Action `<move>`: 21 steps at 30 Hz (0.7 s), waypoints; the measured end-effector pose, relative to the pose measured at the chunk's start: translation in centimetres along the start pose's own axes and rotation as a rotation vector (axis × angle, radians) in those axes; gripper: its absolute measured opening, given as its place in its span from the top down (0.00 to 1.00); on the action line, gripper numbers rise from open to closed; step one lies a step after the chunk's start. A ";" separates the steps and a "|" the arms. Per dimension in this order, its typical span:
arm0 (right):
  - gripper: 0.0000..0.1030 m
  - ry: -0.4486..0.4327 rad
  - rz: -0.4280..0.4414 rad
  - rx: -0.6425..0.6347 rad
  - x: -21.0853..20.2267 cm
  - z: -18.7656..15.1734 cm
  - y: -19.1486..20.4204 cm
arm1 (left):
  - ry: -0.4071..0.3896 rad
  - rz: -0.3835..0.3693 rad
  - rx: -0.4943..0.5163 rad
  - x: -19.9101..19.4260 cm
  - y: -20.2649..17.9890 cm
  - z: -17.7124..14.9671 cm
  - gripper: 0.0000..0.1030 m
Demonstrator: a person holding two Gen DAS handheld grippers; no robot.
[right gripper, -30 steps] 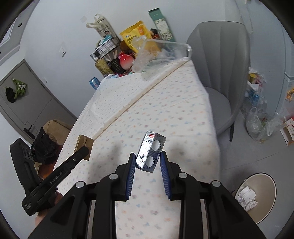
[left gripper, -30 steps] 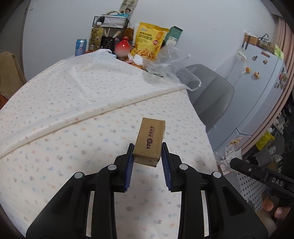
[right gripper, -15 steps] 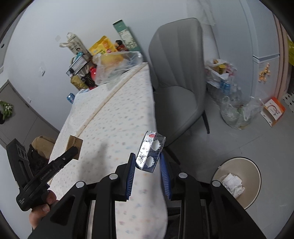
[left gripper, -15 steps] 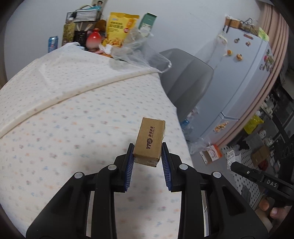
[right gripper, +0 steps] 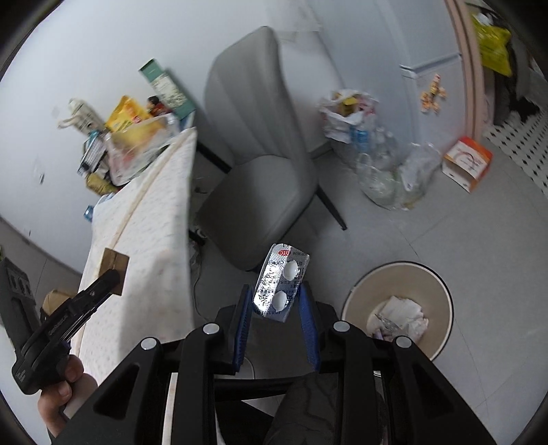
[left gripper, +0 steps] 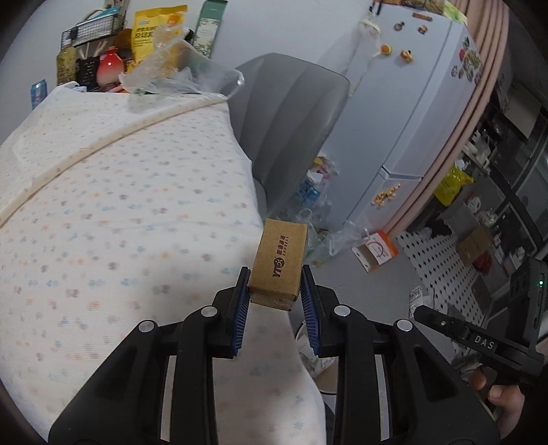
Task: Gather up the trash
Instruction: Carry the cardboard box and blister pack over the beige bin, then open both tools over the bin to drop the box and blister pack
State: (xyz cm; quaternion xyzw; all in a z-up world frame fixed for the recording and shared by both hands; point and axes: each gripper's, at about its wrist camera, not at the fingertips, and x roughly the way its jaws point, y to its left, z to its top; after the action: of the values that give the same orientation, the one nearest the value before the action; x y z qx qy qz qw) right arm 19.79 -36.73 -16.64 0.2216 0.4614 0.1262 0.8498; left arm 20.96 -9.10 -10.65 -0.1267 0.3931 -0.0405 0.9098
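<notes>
The left gripper (left gripper: 275,294) clamps a small cardboard box (left gripper: 279,262) between its blue pads, the box standing nearly upright with its printed face up, held in the air over the right edge of the table (left gripper: 113,212) with its dotted cloth. At 11 o'clock from the box, on the far end of the table, lie a crumpled clear plastic bag (left gripper: 178,73), a yellow snack bag (left gripper: 156,29) and a red vase (left gripper: 108,66). At 12 o'clock stands a grey chair (left gripper: 291,113), with the white fridge (left gripper: 421,96) at 1 o'clock and bags of bottles on the floor between them.

The right gripper (right gripper: 275,309) is closed on a silver blister pack (right gripper: 281,282) showing two white pills, tilted slightly to the right. At 3 o'clock from it, on the floor and near, sits a round beige bin (right gripper: 440,297) (crumpled paper already inside). The grey chair (right gripper: 260,161) fills the 12 o'clock direction; clear bags of bottles (right gripper: 387,171) and an orange-and-white carton (right gripper: 467,162) lie at 1 to 2 o'clock. The table edge hangs at 10 o'clock, where the other gripper and its box appear against the cloth. Nothing lies between the pack and the bin.
</notes>
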 end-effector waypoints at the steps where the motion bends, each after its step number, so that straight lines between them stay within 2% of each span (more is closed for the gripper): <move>1: 0.73 0.000 -0.003 0.008 0.1 0.0 -0.4 | 0.005 0.000 0.004 0.2 -0.4 -0.1 0.72; 4: 0.72 0.002 -0.012 0.042 0.6 0.1 -2.3 | 0.023 0.000 0.022 0.9 -1.3 -0.3 0.72; 6: 0.67 0.008 -0.019 0.067 1.2 0.1 -3.4 | 0.033 0.001 0.033 1.3 -1.9 -0.4 0.72; 7: 0.64 0.019 -0.031 0.084 1.6 0.1 -3.8 | 0.035 0.002 0.036 1.4 -2.2 -0.4 0.72; 10: 0.44 0.025 -0.043 0.129 2.0 0.2 -5.2 | 0.047 -0.004 0.049 1.6 -3.0 -0.7 0.72; 13: 0.35 0.004 -0.055 0.149 1.4 -0.1 -6.3 | 0.068 -0.017 0.075 2.2 -4.1 -1.1 0.72; 21: 0.24 -0.027 -0.084 0.204 -1.2 -1.0 -9.6 | 0.131 -0.058 0.141 4.5 -7.9 -2.4 0.72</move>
State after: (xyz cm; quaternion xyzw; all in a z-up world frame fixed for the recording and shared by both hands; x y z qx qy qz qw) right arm 18.38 -45.27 -20.97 0.2893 0.4691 0.0397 0.8335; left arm 22.55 -17.96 -13.35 -0.0706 0.4438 -0.1026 0.8874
